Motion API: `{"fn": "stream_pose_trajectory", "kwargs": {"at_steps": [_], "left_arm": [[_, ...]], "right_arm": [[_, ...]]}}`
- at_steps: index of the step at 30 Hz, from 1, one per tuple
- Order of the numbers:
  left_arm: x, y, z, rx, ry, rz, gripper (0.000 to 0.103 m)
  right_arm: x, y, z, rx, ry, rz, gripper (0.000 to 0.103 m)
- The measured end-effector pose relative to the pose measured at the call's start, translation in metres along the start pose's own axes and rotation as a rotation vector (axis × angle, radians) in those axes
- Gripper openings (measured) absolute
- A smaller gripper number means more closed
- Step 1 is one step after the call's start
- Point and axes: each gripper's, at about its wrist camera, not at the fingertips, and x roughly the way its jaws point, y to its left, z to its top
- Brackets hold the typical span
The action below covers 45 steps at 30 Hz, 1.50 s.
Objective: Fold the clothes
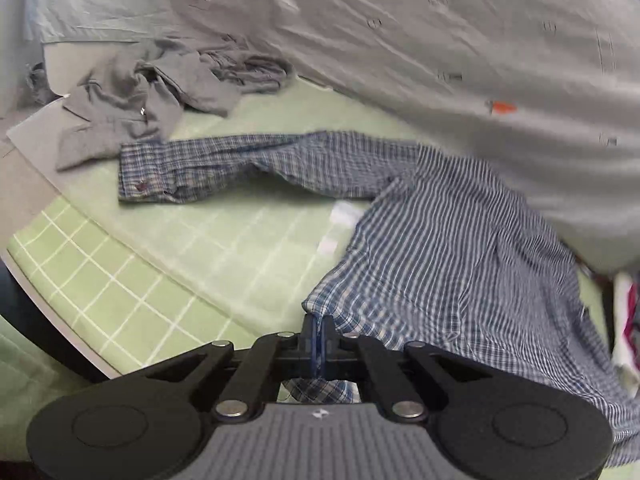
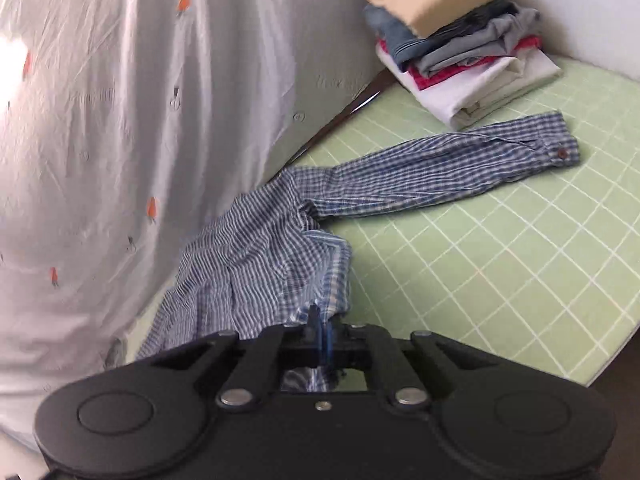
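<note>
Both grippers, left (image 1: 319, 326) and right (image 2: 320, 322), pinch the shirt (image 1: 460, 240) hem. Shirt body runs straight ahead; sleeves (image 2: 440, 172) splay sideways.

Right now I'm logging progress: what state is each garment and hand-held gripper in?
Left hand-held gripper: shut on plaid shirt.
Right hand-held gripper: shut on plaid shirt.
Plaid shirt: unfolded, sleeves spread flat.
Grey shirt: crumpled.
Clothes stack: folded.

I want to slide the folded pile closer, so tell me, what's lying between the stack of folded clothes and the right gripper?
In the right wrist view, the plaid shirt's sleeve lies across the green checked mat between the stack and the right gripper; otherwise bare mat.
</note>
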Motion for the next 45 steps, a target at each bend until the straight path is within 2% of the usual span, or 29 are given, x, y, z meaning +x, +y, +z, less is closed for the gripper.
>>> {"fn": "stream_pose_trajectory", "kwargs": {"at_steps": [3,6,8,9,10,12,15,16,18,19,20,22,26,28,30,32,35,40,45], "left_arm": [[0.012,0.002,-0.013,-0.028,0.04,0.044,0.002],[0.0,-0.001,-0.013,-0.068,0.007,0.008,0.002],[-0.005,-0.008,-0.009,-0.047,-0.003,0.004,0.002],[-0.003,-0.012,-0.008,-0.019,0.006,0.021,0.002],[-0.001,-0.015,-0.007,0.01,0.016,0.037,0.002],[0.013,-0.015,-0.014,0.052,0.051,0.091,0.002],[0.028,-0.006,-0.03,0.031,0.09,0.153,0.003],[0.031,-0.005,-0.035,0.031,0.098,0.175,0.006],[0.034,-0.009,-0.039,0.065,0.11,0.217,0.009],[0.034,-0.012,-0.04,0.09,0.112,0.232,0.015],[0.033,-0.016,-0.039,0.114,0.111,0.239,0.019],[0.032,-0.025,-0.037,0.158,0.101,0.247,0.04],[0.034,-0.046,-0.032,0.227,0.079,0.258,0.058],[0.038,-0.054,-0.034,0.255,0.087,0.245,0.059],[0.043,-0.06,-0.039,0.281,0.11,0.225,0.059],[0.047,-0.064,-0.046,0.308,0.134,0.209,0.059],[0.054,-0.066,-0.052,0.335,0.168,0.193,0.061],[0.062,-0.064,-0.059,0.363,0.217,0.162,0.065],[0.068,-0.057,-0.062,0.394,0.257,0.145,0.066]], "right_arm": [[0.006,-0.011,-0.006,0.071,0.025,0.002,0.003],[0.011,-0.022,-0.012,0.142,0.049,0.004,0.003],[0.012,-0.029,-0.012,0.204,0.047,0.039,0.003],[0.016,-0.032,-0.011,0.211,0.064,0.021,0.003],[0.021,-0.033,-0.009,0.199,0.086,-0.011,0.003],[0.038,-0.025,-0.015,0.02,0.162,-0.185,0.003],[0.057,-0.019,-0.029,-0.144,0.237,-0.303,0.003],[0.059,-0.019,-0.032,-0.151,0.244,-0.315,0.004],[0.065,-0.017,-0.038,-0.177,0.248,-0.366,0.012],[0.066,-0.014,-0.041,-0.206,0.24,-0.395,0.02],[0.066,-0.012,-0.043,-0.237,0.229,-0.416,0.034],[0.067,-0.007,-0.043,-0.269,0.197,-0.419,0.048],[0.065,0.0,-0.043,-0.279,0.146,-0.389,0.06],[0.063,0.004,-0.045,-0.286,0.125,-0.376,0.06],[0.061,0.009,-0.047,-0.295,0.107,-0.361,0.054],[0.058,0.011,-0.055,-0.311,0.114,-0.334,0.037],[0.058,0.015,-0.072,-0.326,0.149,-0.318,0.024],[0.059,0.026,-0.099,-0.35,0.219,-0.308,0.02],[0.062,0.039,-0.122,-0.358,0.278,-0.257,0.02]]}}
